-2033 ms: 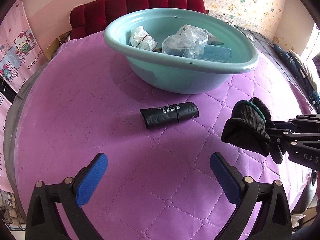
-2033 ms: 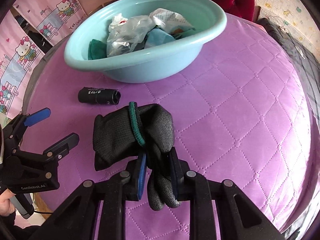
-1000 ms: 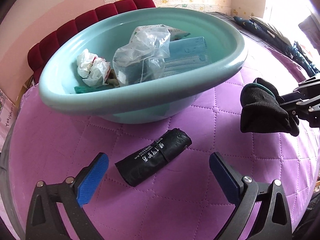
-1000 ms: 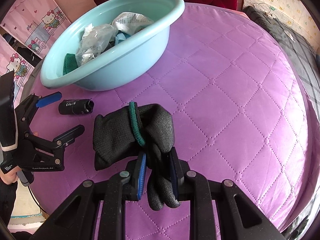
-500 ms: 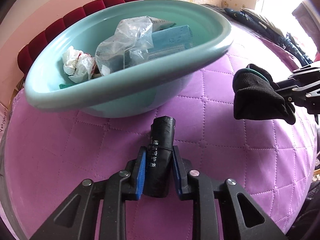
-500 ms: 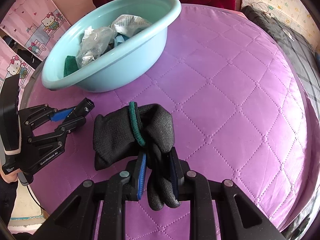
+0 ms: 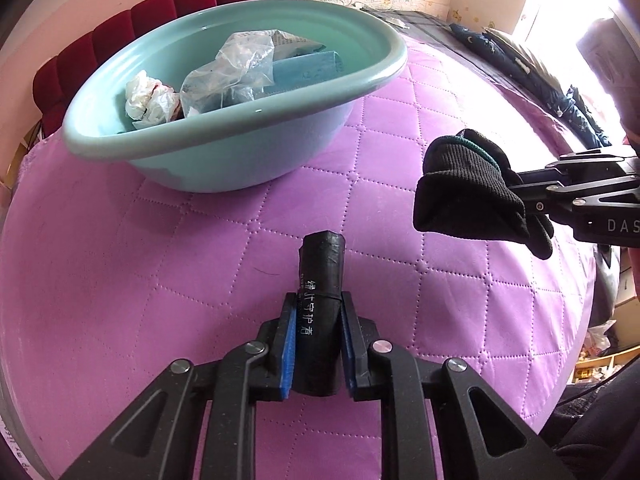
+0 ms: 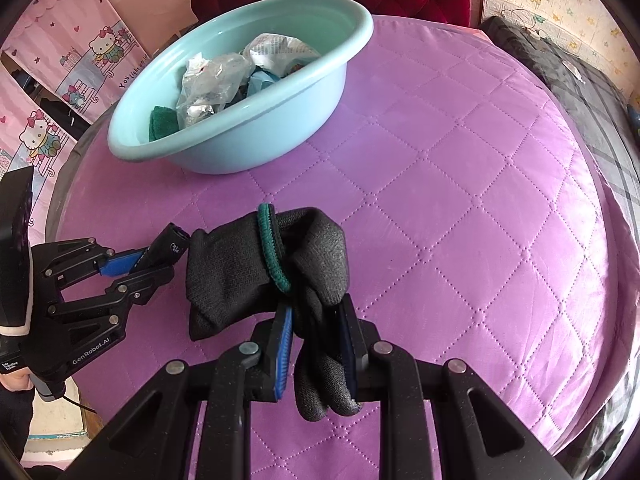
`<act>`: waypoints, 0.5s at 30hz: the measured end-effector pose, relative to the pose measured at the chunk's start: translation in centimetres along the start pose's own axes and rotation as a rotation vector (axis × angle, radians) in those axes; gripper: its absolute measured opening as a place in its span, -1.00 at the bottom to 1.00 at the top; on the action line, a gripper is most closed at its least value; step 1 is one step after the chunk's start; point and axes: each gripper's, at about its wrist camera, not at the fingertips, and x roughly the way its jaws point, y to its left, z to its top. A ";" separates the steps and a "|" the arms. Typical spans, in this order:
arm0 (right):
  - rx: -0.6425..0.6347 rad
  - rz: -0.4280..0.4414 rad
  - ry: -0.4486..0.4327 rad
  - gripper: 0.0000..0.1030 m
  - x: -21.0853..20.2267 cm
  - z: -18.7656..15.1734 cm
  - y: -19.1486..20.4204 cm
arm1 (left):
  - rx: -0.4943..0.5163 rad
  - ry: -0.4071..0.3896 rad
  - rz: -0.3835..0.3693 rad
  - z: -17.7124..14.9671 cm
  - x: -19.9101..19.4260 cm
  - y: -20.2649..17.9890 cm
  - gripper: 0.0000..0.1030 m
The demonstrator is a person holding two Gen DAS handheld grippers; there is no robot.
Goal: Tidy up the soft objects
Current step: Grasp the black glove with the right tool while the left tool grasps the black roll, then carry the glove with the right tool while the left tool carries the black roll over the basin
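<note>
A black roll with white print (image 7: 322, 264) sits between the blue pads of my left gripper (image 7: 318, 312), whose jaws are closing on it; the pads press its sides, just above the purple quilted cover (image 7: 160, 280). The right wrist view shows the same roll (image 8: 170, 246) and left gripper (image 8: 148, 264) at the left. My right gripper (image 8: 316, 316) is shut on a black knit glove with a green cuff band (image 8: 248, 272), held above the cover. That glove (image 7: 464, 188) hangs to the right of the roll. Behind both stands a light blue basin (image 7: 248, 160).
The basin (image 8: 256, 136) holds crumpled plastic bags (image 7: 228, 76), a blue packet (image 7: 312, 68) and a green cloth (image 8: 162, 124). A red padded headboard (image 7: 160, 12) rises behind it. Dark bedding (image 8: 580, 92) lies along the right edge, and pink cartoon hangings (image 8: 80, 60) stand at the left.
My left gripper went from wide open to closed around the black roll, which now points away from the camera. The basin looks a little farther off. The glove stays held.
</note>
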 end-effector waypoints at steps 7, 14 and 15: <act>0.005 -0.008 -0.002 -0.57 -0.9 -0.7 0.4 | -0.031 -0.001 0.003 -0.2 -1.2 -0.5 -0.60; -0.004 -0.023 -0.008 -0.57 -1.9 -1.0 1.1 | -0.087 -0.005 -0.006 -1.0 -2.9 -0.5 -0.60; -0.004 -0.025 -0.011 -0.57 -2.0 -1.0 1.1 | -0.092 -0.003 0.000 -1.1 -3.0 -0.6 -0.60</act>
